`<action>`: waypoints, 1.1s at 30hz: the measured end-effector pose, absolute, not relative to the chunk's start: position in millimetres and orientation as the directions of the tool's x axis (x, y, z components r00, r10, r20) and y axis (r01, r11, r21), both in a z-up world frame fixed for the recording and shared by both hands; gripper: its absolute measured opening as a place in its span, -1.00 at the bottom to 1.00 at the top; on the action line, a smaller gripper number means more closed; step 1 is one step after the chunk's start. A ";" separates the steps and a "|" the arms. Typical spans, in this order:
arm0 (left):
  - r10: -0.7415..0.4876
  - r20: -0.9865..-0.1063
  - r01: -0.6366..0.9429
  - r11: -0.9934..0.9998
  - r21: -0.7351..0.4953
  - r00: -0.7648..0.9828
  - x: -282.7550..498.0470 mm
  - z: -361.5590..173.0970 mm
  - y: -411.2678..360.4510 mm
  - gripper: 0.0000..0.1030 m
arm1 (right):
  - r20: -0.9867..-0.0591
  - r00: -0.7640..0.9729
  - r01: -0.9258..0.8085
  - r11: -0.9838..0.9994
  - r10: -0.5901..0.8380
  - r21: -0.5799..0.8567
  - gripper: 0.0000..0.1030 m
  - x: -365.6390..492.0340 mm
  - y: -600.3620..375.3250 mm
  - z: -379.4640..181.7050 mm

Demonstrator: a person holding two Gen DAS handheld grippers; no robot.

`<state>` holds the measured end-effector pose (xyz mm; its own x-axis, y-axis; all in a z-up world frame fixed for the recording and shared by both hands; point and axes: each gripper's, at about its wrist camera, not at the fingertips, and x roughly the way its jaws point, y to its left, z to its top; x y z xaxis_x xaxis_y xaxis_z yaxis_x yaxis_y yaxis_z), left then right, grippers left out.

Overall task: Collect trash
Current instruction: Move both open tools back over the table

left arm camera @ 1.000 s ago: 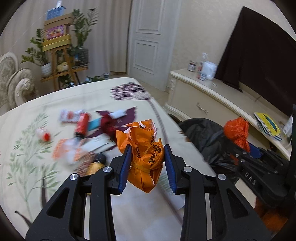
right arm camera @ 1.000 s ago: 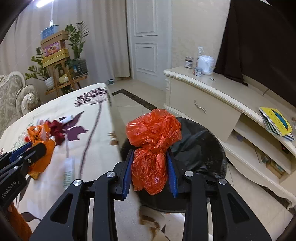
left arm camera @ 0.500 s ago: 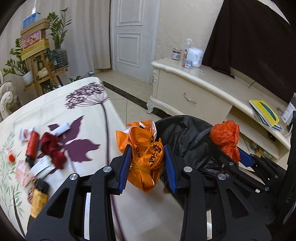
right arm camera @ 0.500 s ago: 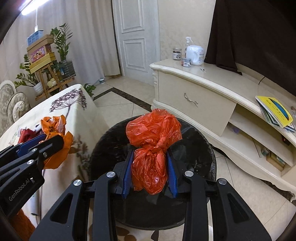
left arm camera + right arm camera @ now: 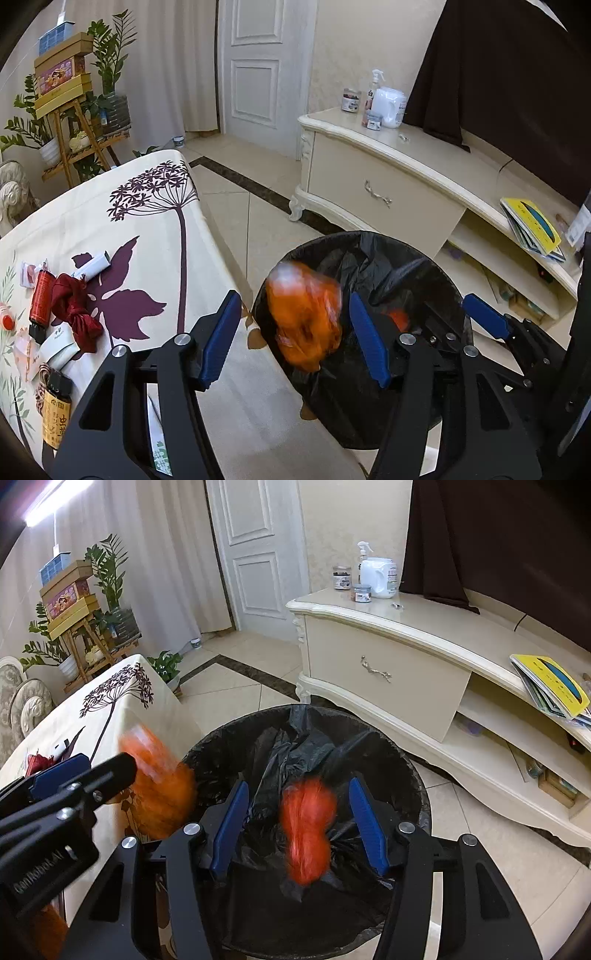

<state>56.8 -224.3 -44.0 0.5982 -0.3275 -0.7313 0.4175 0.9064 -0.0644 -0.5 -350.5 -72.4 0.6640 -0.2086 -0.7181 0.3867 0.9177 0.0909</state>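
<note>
A black-lined trash bin (image 5: 447,280) (image 5: 221,738) stands on the floor beside the table. My left gripper (image 5: 295,332) is open over the bin's left rim, and a blurred orange bag (image 5: 304,321) (image 5: 159,782) drops between its fingers. My right gripper (image 5: 299,819) is open over the bin, and a blurred red-orange bag (image 5: 306,830) (image 5: 397,317) falls inside. On the table lie a dark red knotted bag (image 5: 74,314), a red tube (image 5: 40,299), a white tube (image 5: 92,264) and wrappers.
The flower-print table (image 5: 147,221) is on the left. A cream TV cabinet (image 5: 388,657) with bottles (image 5: 376,578) and yellow books (image 5: 550,686) stands on the right. A plant stand (image 5: 81,627) and white door (image 5: 255,554) are at the back. Tiled floor (image 5: 236,694) lies between.
Both grippers have moved over the bin and opened. The orange bag and the red-orange bag have left the fingers and are falling, both blurred.
</note>
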 end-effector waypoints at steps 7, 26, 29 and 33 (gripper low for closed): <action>-0.334 -0.721 0.408 0.910 -0.077 0.608 56.6 -38.6 -218.7 0.21 | -0.710 0.666 0.408 0.908 -0.229 0.090 0.16 -5.4 -353.2 -67.1; -0.225 -0.675 0.303 0.953 -0.002 0.703 25.3 -3.4 -128.2 0.39 | -0.698 0.690 0.354 0.930 -0.190 0.097 0.45 -22.5 -297.2 -43.1; -0.191 -0.673 0.262 0.965 0.004 0.715 19.9 -0.9 -99.2 0.39 | -0.694 0.698 0.332 0.938 -0.176 0.096 0.45 -24.8 -282.7 -39.4; -0.138 -0.669 0.209 0.978 0.026 0.730 14.5 -1.2 -65.0 0.39 | -0.688 0.708 0.302 0.949 -0.158 0.093 0.45 -26.4 -263.1 -34.9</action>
<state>14.5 -65.0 -1.2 0.7303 -0.1382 -0.6690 0.2086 0.9777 0.0257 -26.4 -263.1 -34.9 0.7083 -0.1578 -0.6880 0.3017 0.9489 0.0930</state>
